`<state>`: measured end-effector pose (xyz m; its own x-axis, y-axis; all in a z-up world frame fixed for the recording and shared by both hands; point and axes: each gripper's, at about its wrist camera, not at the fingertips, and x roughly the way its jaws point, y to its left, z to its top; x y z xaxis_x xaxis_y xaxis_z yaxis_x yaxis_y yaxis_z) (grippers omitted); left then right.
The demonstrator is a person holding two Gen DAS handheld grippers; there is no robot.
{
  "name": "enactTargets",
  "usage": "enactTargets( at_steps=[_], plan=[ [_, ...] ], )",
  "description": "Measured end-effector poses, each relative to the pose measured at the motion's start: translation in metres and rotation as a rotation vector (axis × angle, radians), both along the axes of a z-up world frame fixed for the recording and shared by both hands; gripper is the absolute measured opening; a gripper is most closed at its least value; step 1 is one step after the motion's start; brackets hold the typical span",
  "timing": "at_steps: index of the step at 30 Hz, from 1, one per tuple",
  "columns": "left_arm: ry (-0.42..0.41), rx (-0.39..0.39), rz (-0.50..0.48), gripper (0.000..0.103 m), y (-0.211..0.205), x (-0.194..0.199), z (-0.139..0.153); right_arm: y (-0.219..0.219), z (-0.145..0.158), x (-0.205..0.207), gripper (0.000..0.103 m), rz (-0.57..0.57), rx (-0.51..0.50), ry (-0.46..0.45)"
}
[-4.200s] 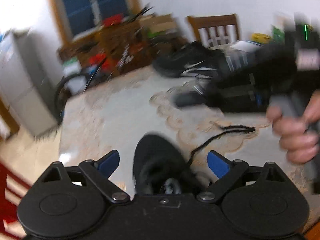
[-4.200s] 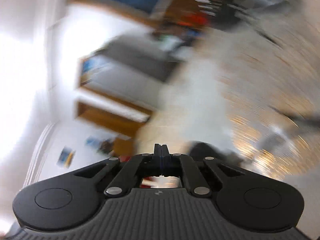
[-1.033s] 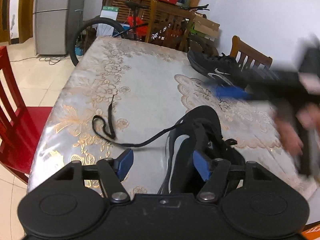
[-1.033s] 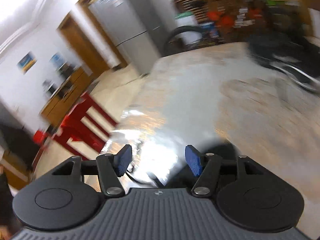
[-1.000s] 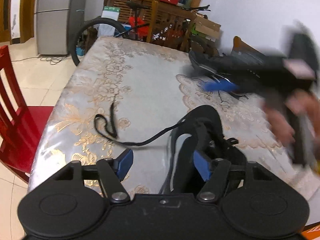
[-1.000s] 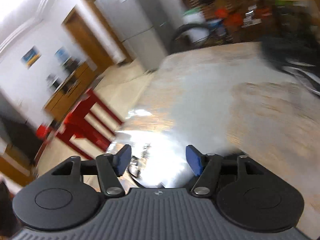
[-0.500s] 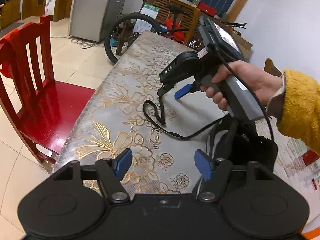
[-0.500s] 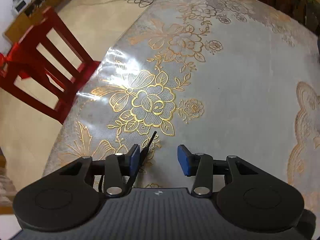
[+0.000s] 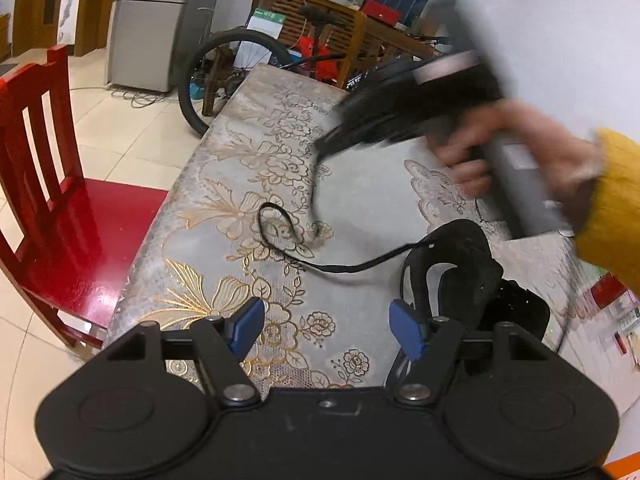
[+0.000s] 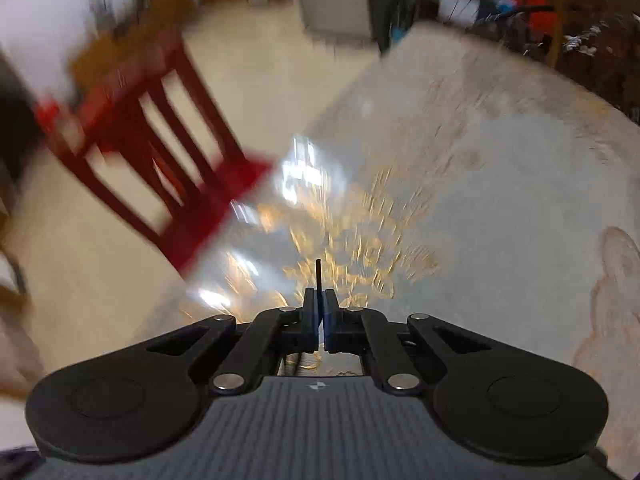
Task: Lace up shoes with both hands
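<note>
Along the left edge of the tabletop [image 9: 360, 184] stands a red chair [image 9: 48, 200]; bare cloth spreads mid-frame. At lower right lies the black shoe [image 9: 460, 272], its lace [image 9: 280, 232] looping leftward. The left claw [image 9: 326, 326] gapes empty. Only the right wrist view shows the right claw [image 10: 319, 312] clamped on the lace tip [image 10: 318, 276].

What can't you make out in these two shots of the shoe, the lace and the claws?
- Shoe, left wrist view: its near end is hidden behind the left claw, so the eyelets can't be seen.
- Right claw, left wrist view: motion blur smears it and the lace hanging from it.
- Right wrist view: the lace tip shows, the rest is hidden; the table is blurred.
</note>
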<state>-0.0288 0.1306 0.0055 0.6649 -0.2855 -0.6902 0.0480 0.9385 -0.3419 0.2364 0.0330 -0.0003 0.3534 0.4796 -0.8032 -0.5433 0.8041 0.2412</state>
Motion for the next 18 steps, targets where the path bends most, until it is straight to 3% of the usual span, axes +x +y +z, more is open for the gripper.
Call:
enactTargets(
  at_steps=[5,8,13,16,18],
  plan=[
    [-0.03,0.004,-0.033,0.066,-0.004,0.004,0.007,-0.122,0.102,-0.049,0.004,-0.164,0.21,-0.235],
    [-0.06,0.016,-0.069,0.066,-0.012,0.008,0.013,-0.194,0.163,-0.097,0.004,-0.278,0.188,-0.458],
    [-0.085,0.039,-0.145,0.067,-0.035,0.016,0.021,-0.293,0.238,-0.185,0.004,-0.527,0.023,-0.794],
    [-0.088,0.054,-0.183,0.067,-0.053,0.02,0.024,-0.32,0.256,-0.221,0.004,-0.578,-0.048,-0.891],
    [-0.086,0.061,-0.2,0.067,-0.066,0.023,0.025,-0.319,0.248,-0.229,0.004,-0.543,-0.054,-0.882]
  ],
)
